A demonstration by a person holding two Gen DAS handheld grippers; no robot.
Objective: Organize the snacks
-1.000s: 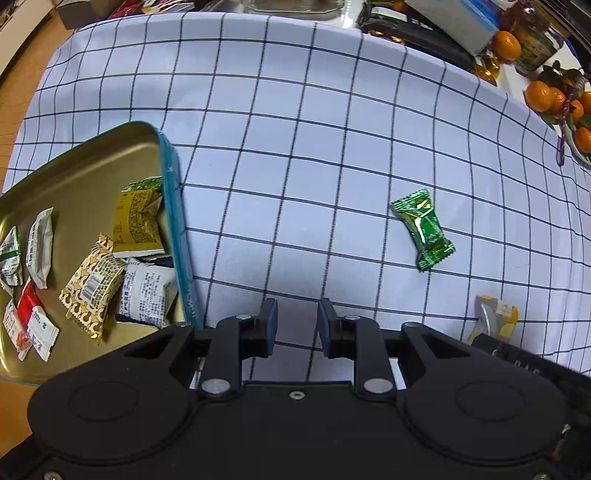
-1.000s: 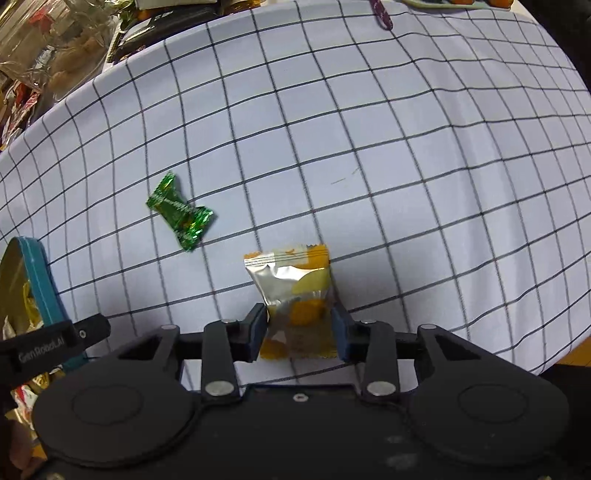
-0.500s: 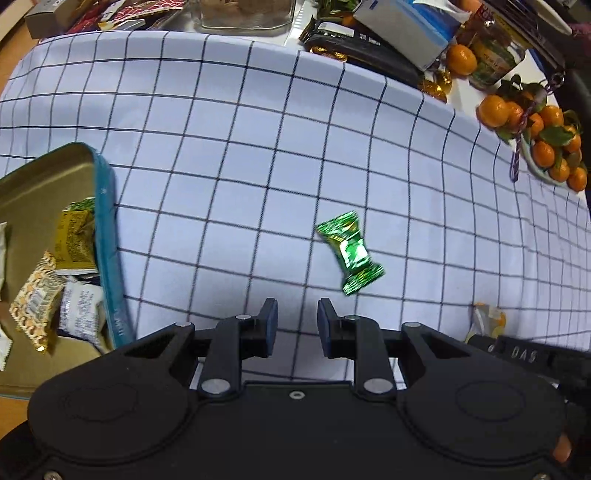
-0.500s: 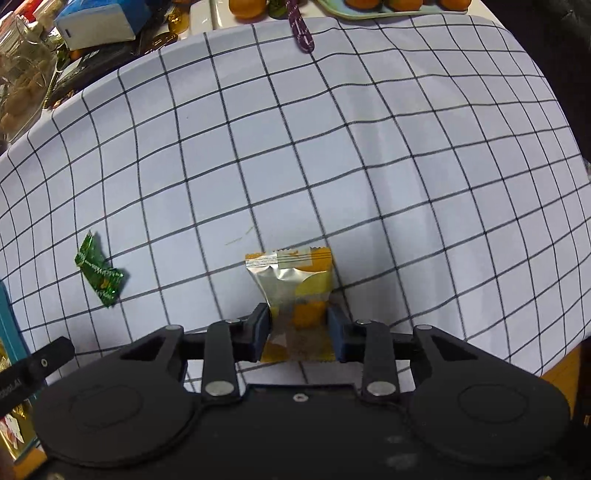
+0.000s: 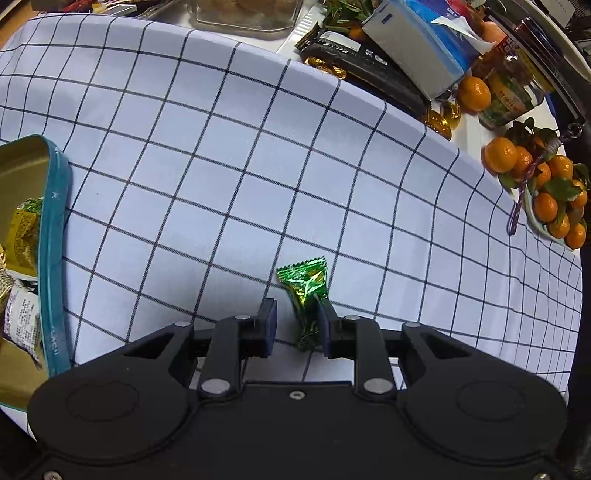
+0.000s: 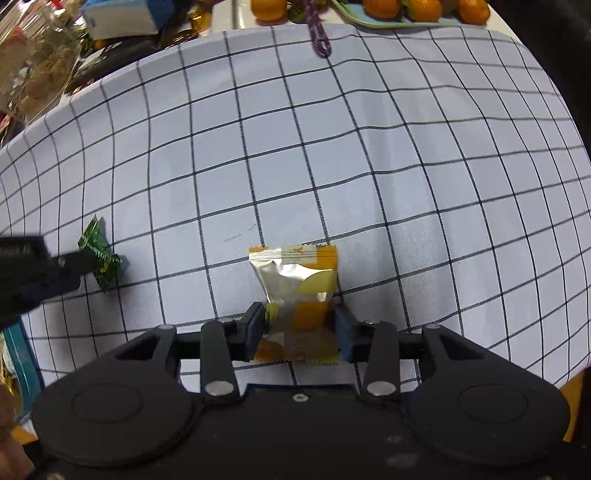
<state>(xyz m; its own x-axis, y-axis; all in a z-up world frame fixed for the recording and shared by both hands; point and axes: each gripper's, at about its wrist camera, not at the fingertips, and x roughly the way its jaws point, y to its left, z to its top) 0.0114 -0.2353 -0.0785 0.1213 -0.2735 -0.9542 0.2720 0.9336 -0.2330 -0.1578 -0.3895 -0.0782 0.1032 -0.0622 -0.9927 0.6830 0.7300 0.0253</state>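
Observation:
A green foil candy (image 5: 304, 291) lies on the checked cloth between the fingers of my left gripper (image 5: 295, 325), close against the right finger (image 5: 325, 321); the jaws stand apart and do not pinch it. The same candy (image 6: 101, 258) shows at the left of the right wrist view, beside the left gripper's dark body (image 6: 37, 273). A silver packet with yellow and orange print (image 6: 295, 280) sits between the pads of my right gripper (image 6: 299, 326), whose jaws are opening. A gold tin tray with a teal rim (image 5: 55, 221) holds several wrapped snacks at the left.
Along the cloth's far edge stand a glass container (image 5: 243, 14), a black packet (image 5: 362, 51), a tissue pack (image 5: 417, 48), a jar (image 5: 513, 96) and a plate of oranges (image 5: 546, 192). The cloth's edge drops off at the right (image 6: 569, 258).
My left gripper has travelled from beside the tray to the green candy, which now lies between its fingers. The right gripper's jaws, shut on the silver packet before, have widened.

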